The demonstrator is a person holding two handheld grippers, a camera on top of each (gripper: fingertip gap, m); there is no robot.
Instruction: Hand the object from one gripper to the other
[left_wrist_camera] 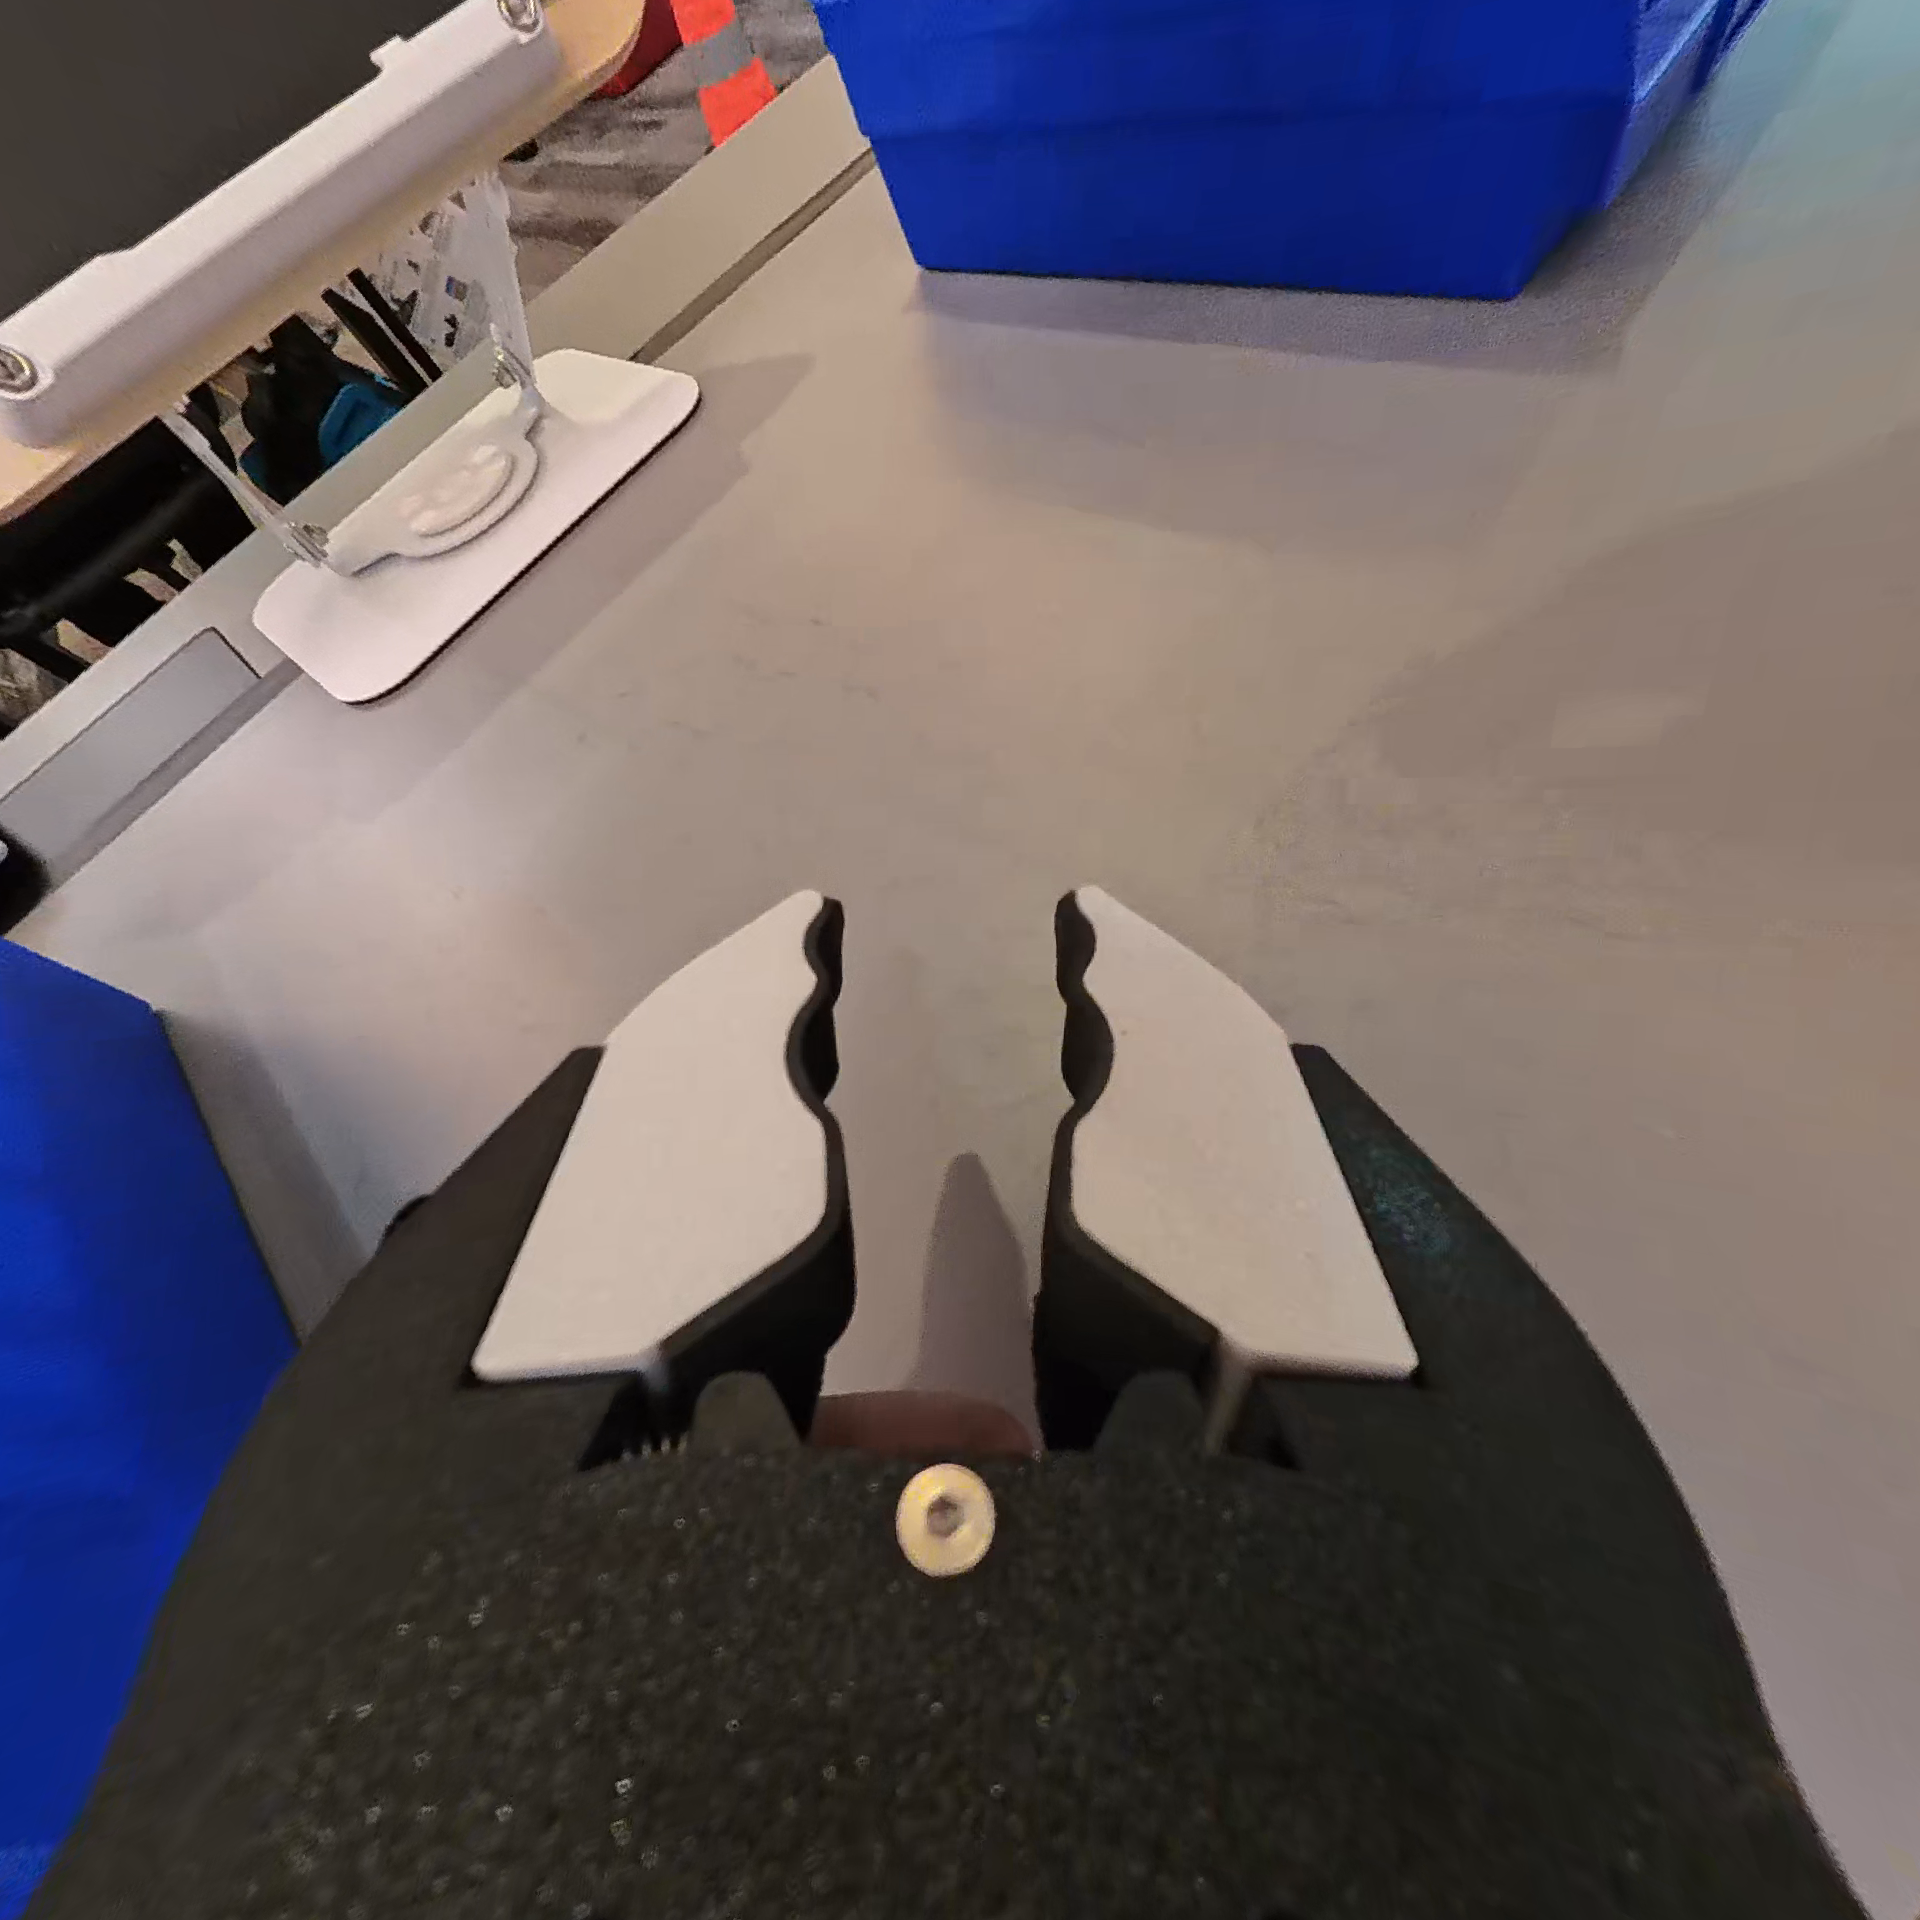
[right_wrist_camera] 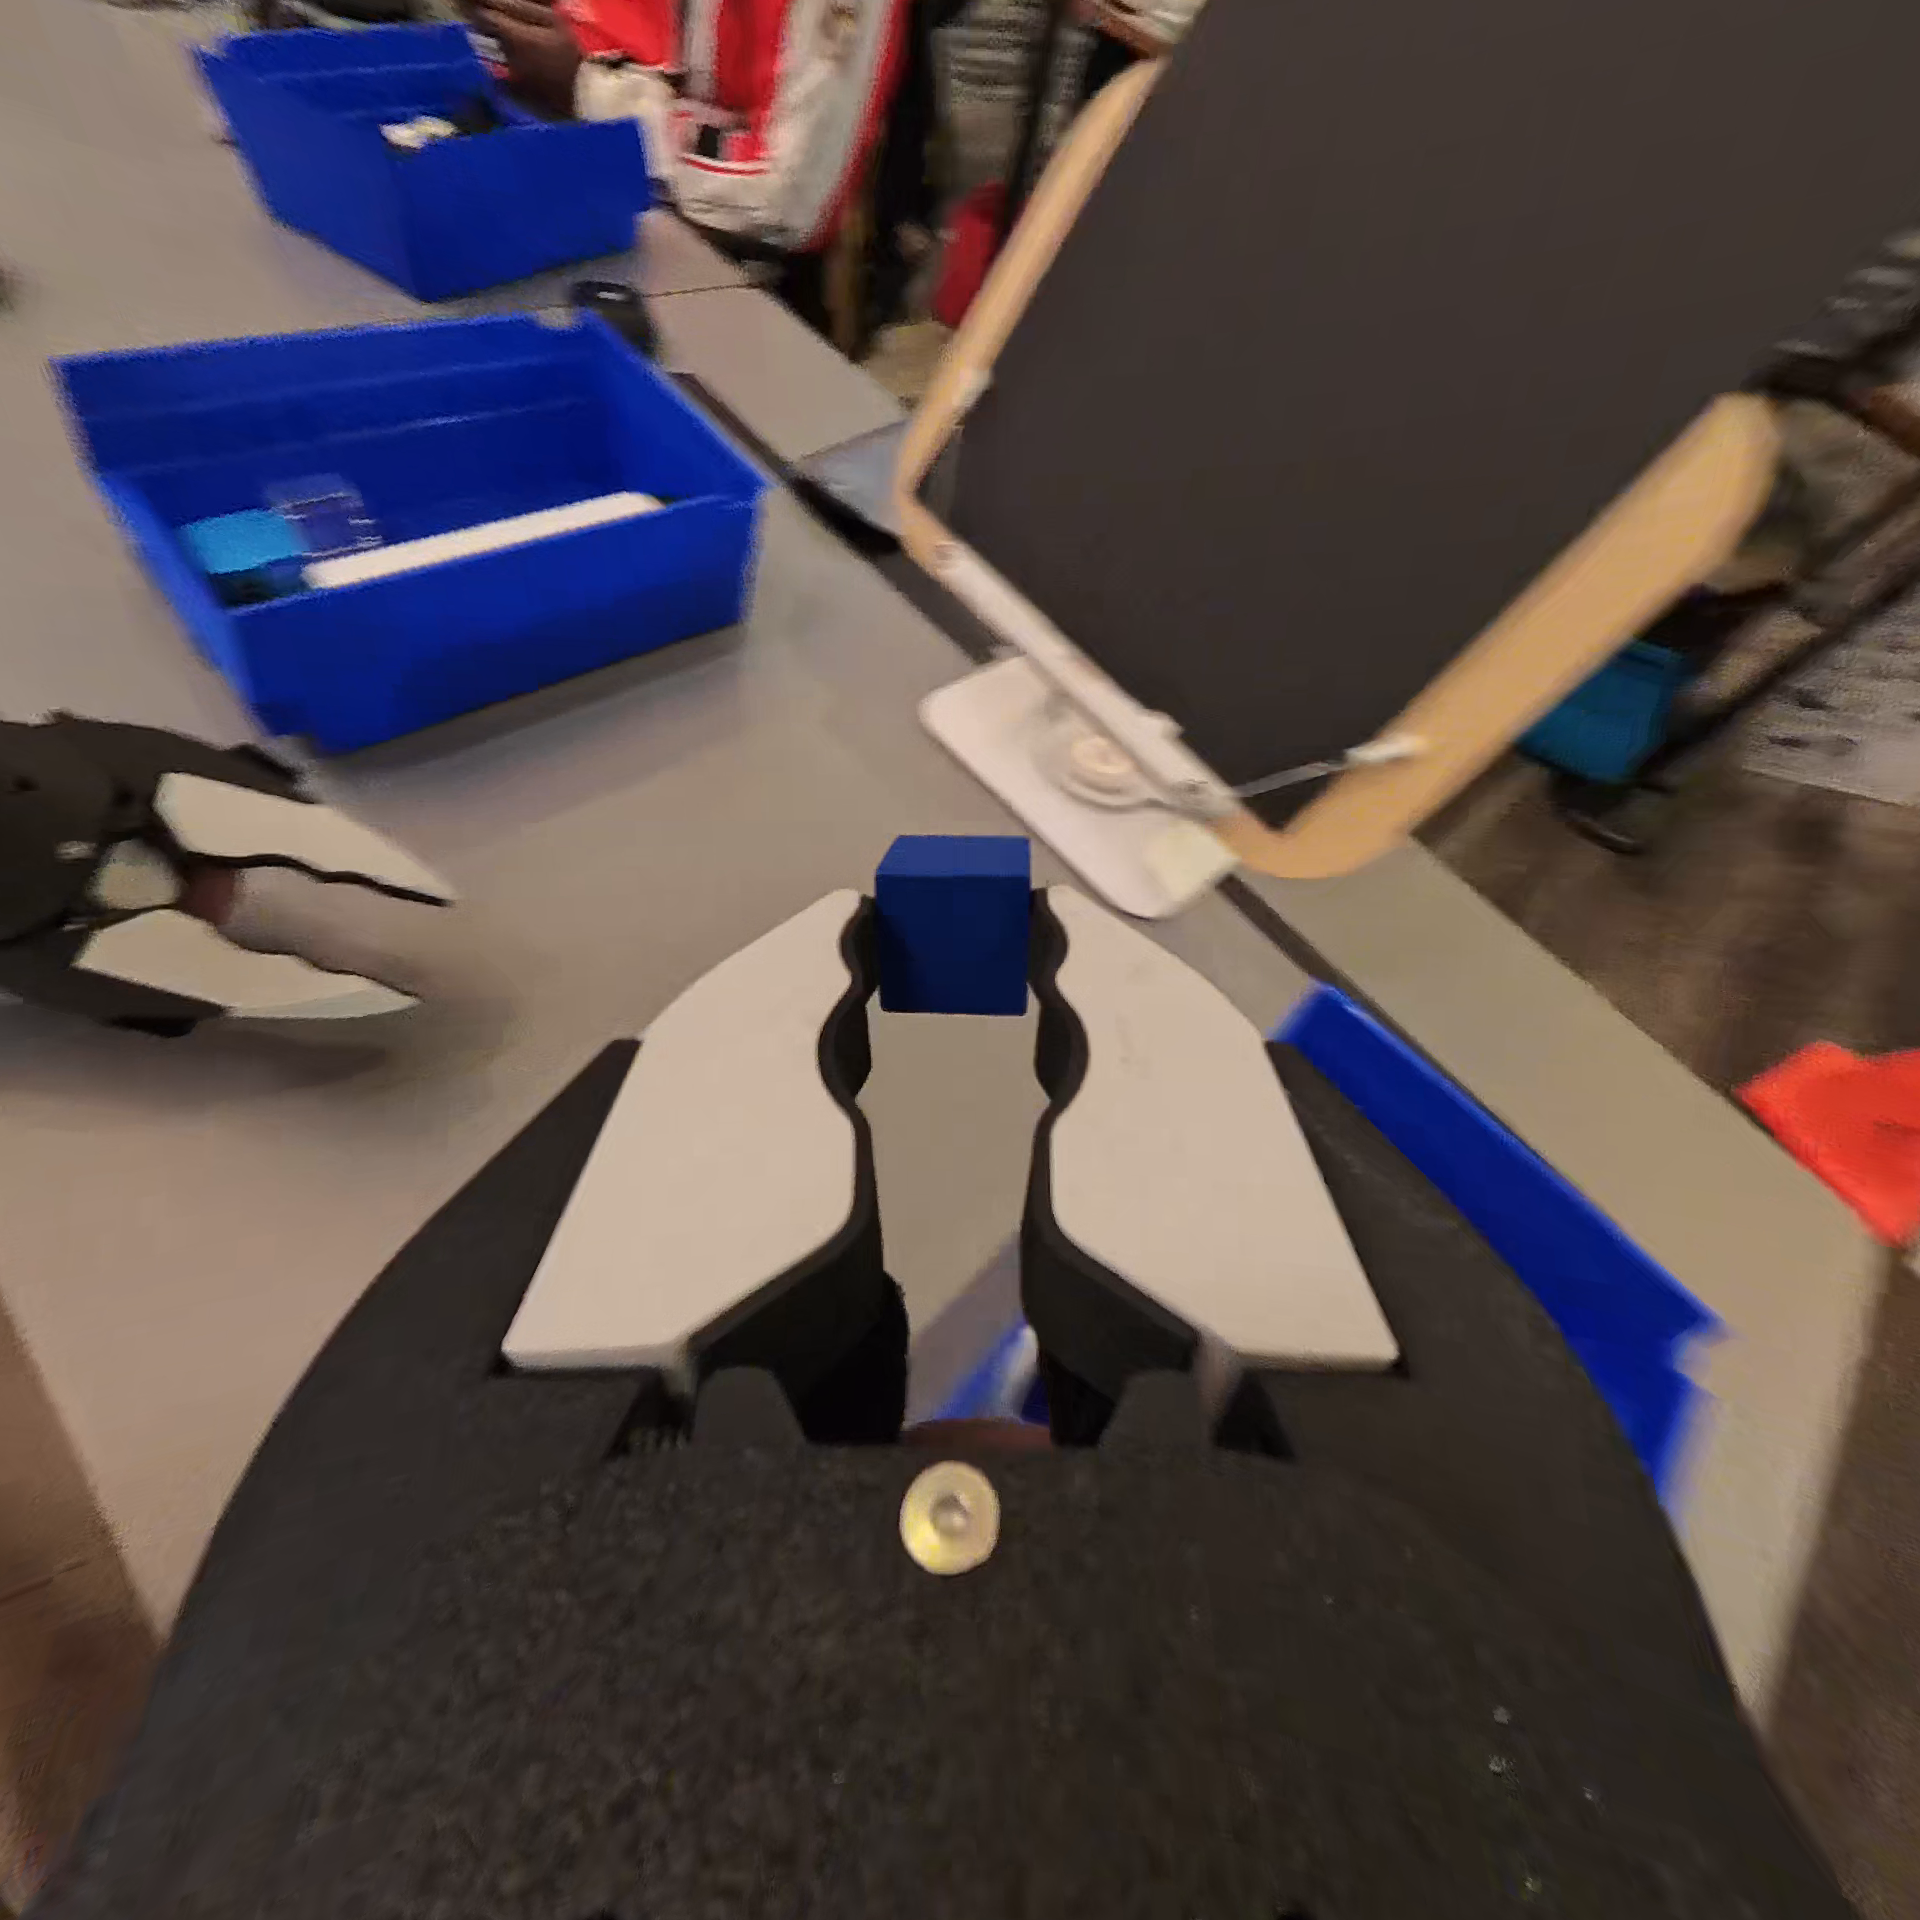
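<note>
A small dark blue cube [right_wrist_camera: 952, 925] is pinched between the tips of my right gripper [right_wrist_camera: 952, 914], which is shut on it and holds it above the grey table [right_wrist_camera: 582, 862]. My left gripper [left_wrist_camera: 948, 914] is open and empty over the bare table [left_wrist_camera: 1143, 644]. The left gripper also shows at the left edge of the right wrist view [right_wrist_camera: 421, 951], open, low over the table, apart from the cube. The cube is not visible in the left wrist view.
Blue bins stand on the table: one [right_wrist_camera: 416, 520] holding several items, another [right_wrist_camera: 416, 156] farther back, one [left_wrist_camera: 1247, 135] ahead of my left gripper, one [left_wrist_camera: 94, 1299] at its left. A tablet on a white stand [right_wrist_camera: 1351, 395] sits at the table edge. A person stands far back. The tips of one gripper are about 30 centimeters away from the tips of the other.
</note>
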